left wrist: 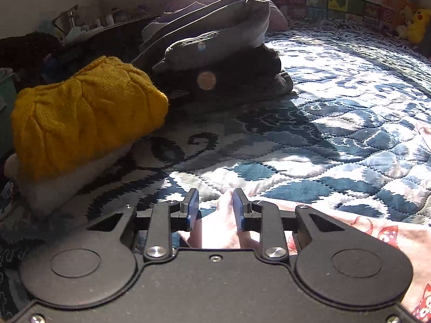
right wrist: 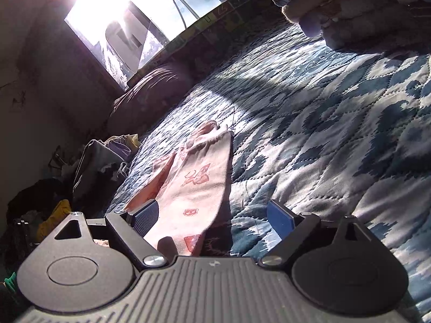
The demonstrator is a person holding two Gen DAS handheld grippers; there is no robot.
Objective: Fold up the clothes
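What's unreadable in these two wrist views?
- Left wrist: the left gripper body hides the pink garment beneath it; whether the pads pinch it is unclear.
- Right wrist: window glare washes out the top left.
- Right wrist: clutter by the wall is too dark to identify.

The right hand-held gripper (right wrist: 212, 215) hangs low over the bed, its blue-padded jaws spread wide apart. Between them, nearer the left pad, a pale pink garment (right wrist: 196, 183) with red prints lies flat on the blue-and-white quilt (right wrist: 323, 134), stretching toward 12 o'clock. At 10 o'clock a bright window (right wrist: 134, 27) glares. A heap of clothes (right wrist: 102, 161) sits at 9 o'clock, and grey fabric (right wrist: 350, 10) bunches at 1 o'clock.
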